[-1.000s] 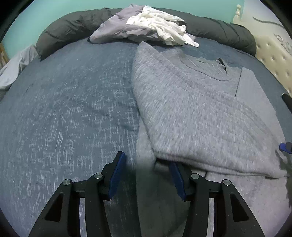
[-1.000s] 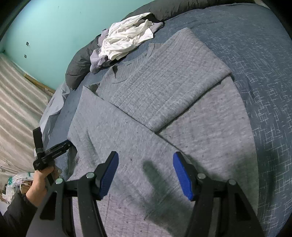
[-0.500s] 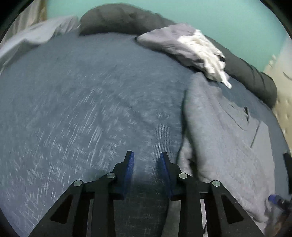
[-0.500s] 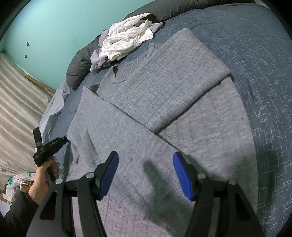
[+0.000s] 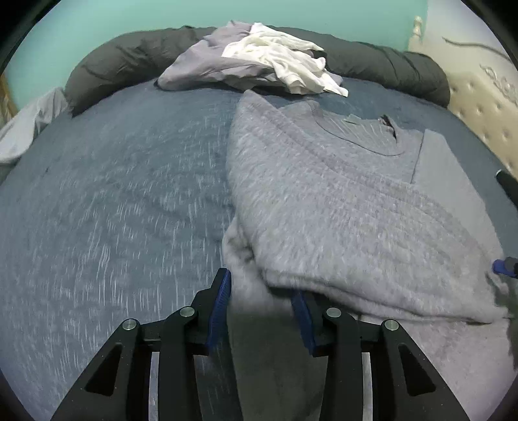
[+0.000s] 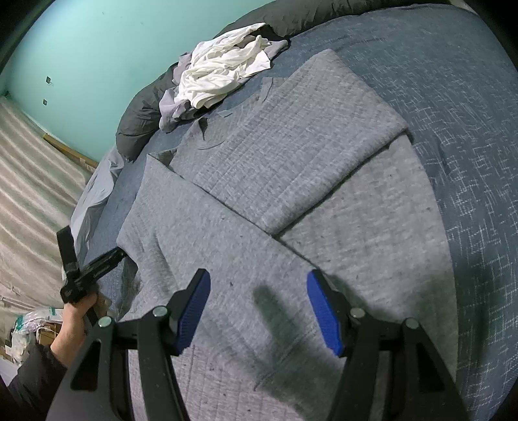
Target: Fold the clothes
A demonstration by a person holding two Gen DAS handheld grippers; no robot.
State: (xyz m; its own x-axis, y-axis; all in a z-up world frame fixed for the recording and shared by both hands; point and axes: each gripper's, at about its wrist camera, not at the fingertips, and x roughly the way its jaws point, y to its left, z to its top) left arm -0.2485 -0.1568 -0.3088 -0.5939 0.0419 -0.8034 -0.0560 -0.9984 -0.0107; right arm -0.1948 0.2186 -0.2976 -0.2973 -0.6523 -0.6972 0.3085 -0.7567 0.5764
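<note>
The grey knit sweatshirt (image 5: 340, 207) is lying on the speckled blue bedspread (image 5: 113, 210), sleeves folded across its ribbed body. The left gripper (image 5: 260, 301) is swinging back from bare bedspread to straddle the lower edge, jaws opening, apparently gripping nothing; another fold probably follows. The right gripper (image 6: 259, 311) is hovering wide.

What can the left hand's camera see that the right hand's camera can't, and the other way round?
Only the left wrist view shows the cream tufted headboard. Only the right wrist view shows a person's hand, the dark sleeve and the striped beige wall. Both show the grey knitted sweater, the crumpled white garment, the blue bedspread and the teal wall.
</note>
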